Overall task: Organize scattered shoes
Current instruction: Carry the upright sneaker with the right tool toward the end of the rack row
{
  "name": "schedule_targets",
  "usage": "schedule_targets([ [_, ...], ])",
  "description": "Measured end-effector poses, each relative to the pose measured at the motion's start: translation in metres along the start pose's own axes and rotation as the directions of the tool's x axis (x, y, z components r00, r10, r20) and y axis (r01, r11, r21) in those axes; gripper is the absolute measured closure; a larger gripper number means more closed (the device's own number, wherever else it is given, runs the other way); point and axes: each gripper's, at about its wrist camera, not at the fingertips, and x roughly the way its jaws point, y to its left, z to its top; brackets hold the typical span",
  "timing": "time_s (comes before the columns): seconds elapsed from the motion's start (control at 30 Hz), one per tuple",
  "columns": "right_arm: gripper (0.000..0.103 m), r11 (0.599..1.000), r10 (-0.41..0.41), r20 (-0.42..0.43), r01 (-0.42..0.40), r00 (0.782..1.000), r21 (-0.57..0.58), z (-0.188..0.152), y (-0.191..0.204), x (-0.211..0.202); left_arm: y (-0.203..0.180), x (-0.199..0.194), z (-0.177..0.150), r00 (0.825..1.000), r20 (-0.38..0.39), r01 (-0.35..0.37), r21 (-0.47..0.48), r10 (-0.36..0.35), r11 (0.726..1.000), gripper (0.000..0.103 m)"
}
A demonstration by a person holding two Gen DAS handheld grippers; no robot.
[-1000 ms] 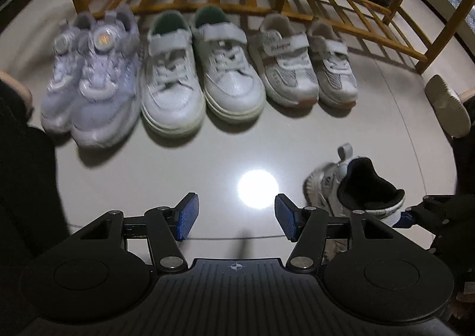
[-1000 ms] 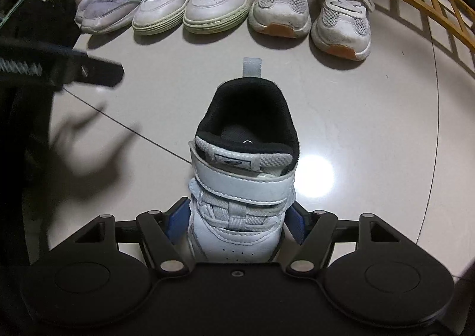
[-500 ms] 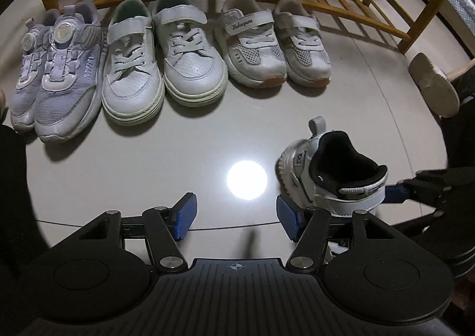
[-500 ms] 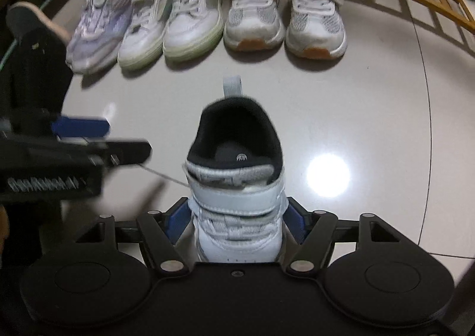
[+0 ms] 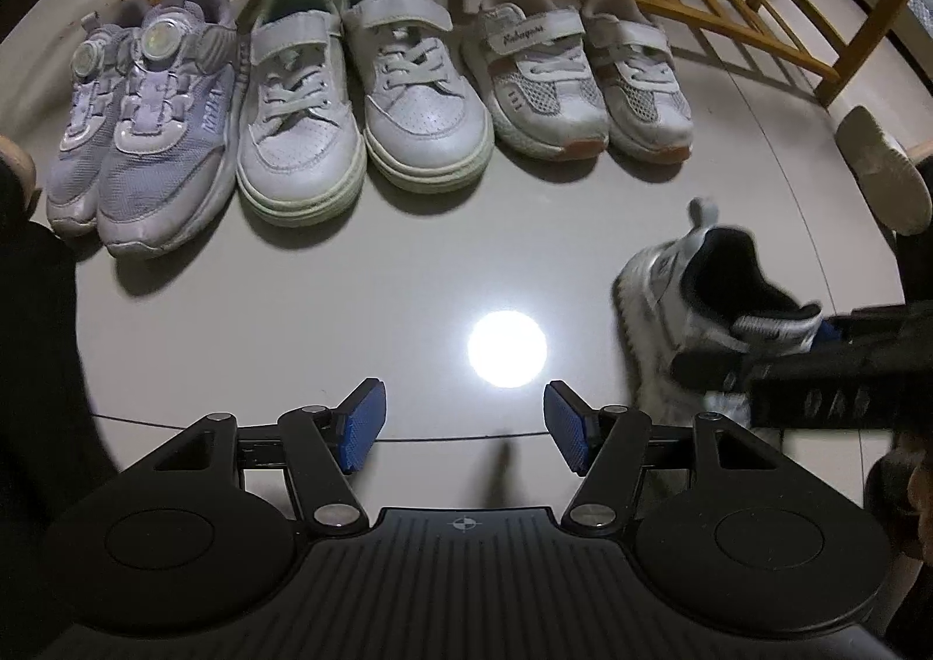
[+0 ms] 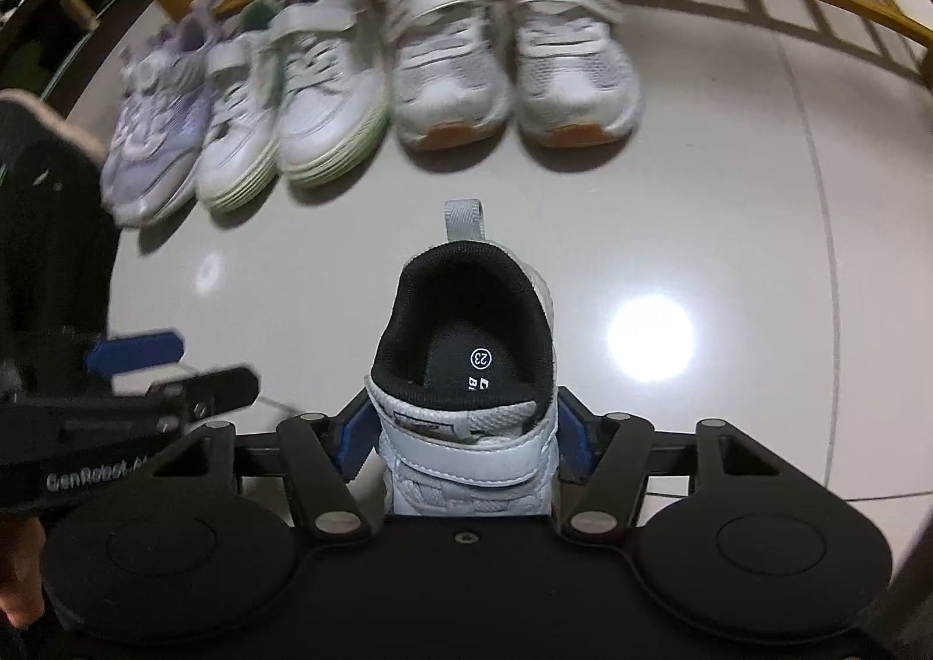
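Right tool (image 6: pixel 463 450) closing on small white strap sneaker with black lining (image 6: pixel 466 368), gripped near its strap. Risk: sneaker twists out. Left tool (image 5: pixel 465 424) apart, empty.

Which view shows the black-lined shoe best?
The right wrist view: the black-lined shoe sits centred and sharp between the closing right gripper pads, insole visible. The left wrist view shows it blurred at the right edge, partly behind that gripper.
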Motion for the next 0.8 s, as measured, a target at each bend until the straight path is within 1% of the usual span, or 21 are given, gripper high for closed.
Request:
schedule_targets([
  [0.1,0.036,1.0,-0.024,0.006,0.024,1.0,-0.003,0.0,-0.007,-0.002,-0.002,0.003,-0.001,1.0,-0.006,0.004,0.006,-0.004,1.0,0.042],
  [0.13,0.034,1.0,-0.025,0.004,0.025,1.0,-0.005,-0.001,-0.008,-0.003,-0.002,0.004,-0.002,1.0,-0.006,0.003,0.007,-0.003,1.0,0.042],
  [0.2,0.031,0.999,-0.038,0.01,0.038,0.999,-0.028,-0.005,-0.005,-0.005,-0.002,0.005,-0.002,1.0,-0.005,-0.001,0.012,0.001,1.0,0.042],
  [0.4,0.026,0.996,-0.06,-0.004,0.059,0.998,-0.064,-0.014,0.003,0.001,0.001,0.005,-0.001,1.0,0.0,-0.015,0.027,0.015,1.0,0.041],
  [0.47,0.028,0.996,-0.065,-0.009,0.064,0.998,-0.066,-0.016,0.002,0.003,0.006,0.004,0.0,1.0,0.001,-0.024,0.041,0.024,0.999,0.041],
  [0.5,0.034,0.995,-0.069,-0.014,0.068,0.998,-0.068,-0.016,0.001,0.004,0.008,0.003,0.002,1.0,0.001,-0.03,0.049,0.03,0.998,0.041],
  [0.53,0.036,0.996,-0.069,-0.015,0.068,0.998,-0.064,-0.016,0.0,0.004,0.011,0.002,0.003,0.999,0.002,-0.037,0.057,0.037,0.998,0.041],
  [0.57,0.036,0.997,-0.058,-0.016,0.057,0.998,-0.049,-0.015,-0.003,0.004,0.014,0.001,0.004,0.999,0.005,-0.045,0.062,0.045,0.997,0.04],
  [0.7,0.038,0.998,-0.064,0.002,0.064,0.998,-0.017,-0.006,-0.014,0.0,0.029,-0.006,0.013,0.998,0.011,-0.064,0.091,0.063,0.994,0.039],
  [0.8,0.038,0.998,-0.066,0.02,0.066,0.998,0.01,0.004,-0.025,-0.004,0.037,-0.012,0.019,0.996,0.033,-0.08,0.104,0.077,0.991,0.036],
])
